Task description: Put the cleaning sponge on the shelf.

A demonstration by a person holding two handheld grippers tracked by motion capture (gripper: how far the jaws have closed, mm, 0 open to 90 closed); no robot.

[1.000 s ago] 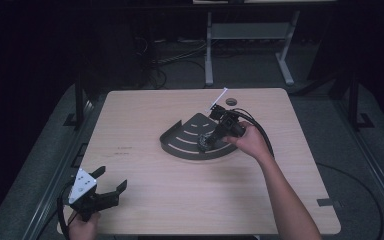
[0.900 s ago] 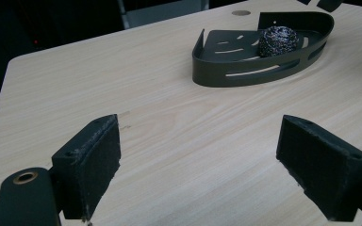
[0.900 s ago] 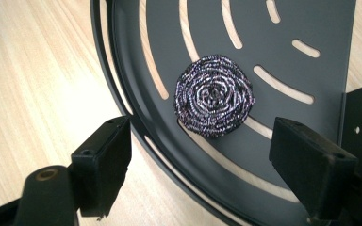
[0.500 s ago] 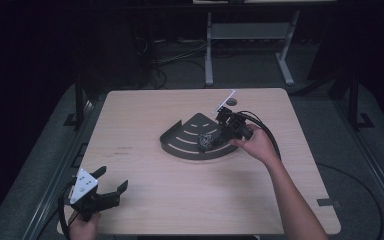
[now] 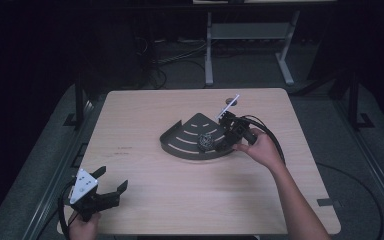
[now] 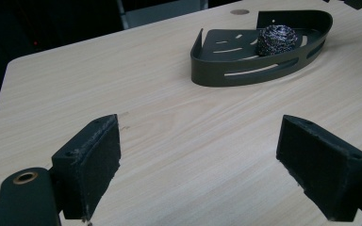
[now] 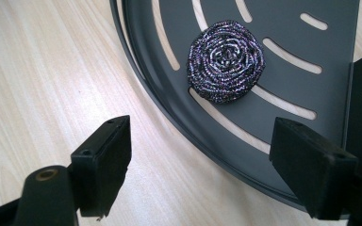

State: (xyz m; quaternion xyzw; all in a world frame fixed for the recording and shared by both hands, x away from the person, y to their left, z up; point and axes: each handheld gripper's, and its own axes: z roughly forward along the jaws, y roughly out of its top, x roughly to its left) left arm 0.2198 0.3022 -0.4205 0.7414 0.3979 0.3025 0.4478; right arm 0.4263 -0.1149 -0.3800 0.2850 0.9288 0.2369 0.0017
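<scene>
A dark grey quarter-round tray [image 5: 182,140] with slots lies in the middle of the table. A coiled metal scourer [image 5: 206,141] rests inside it, near the curved rim. My right gripper [image 5: 223,141] hovers at the tray's right end, open, with nothing between its pads. In the right gripper view the jaws [image 7: 202,141] straddle the curved rim of the tray [image 7: 306,52], and the scourer [image 7: 226,60] lies just ahead of them. My left gripper [image 5: 107,187] is open at the table's near left corner. From there it looks across at the tray [image 6: 245,77] and the scourer [image 6: 275,40].
The light wooden table [image 5: 145,115] has bare room left of and in front of the tray. A small round brown disc [image 6: 239,12] sits in the tabletop behind the tray. Dark floor, cables and a white stand [image 5: 250,35] lie beyond the far edge.
My right hand and gripper have shifted slightly to the right at the tray's edge. The left gripper has stayed where it was.
</scene>
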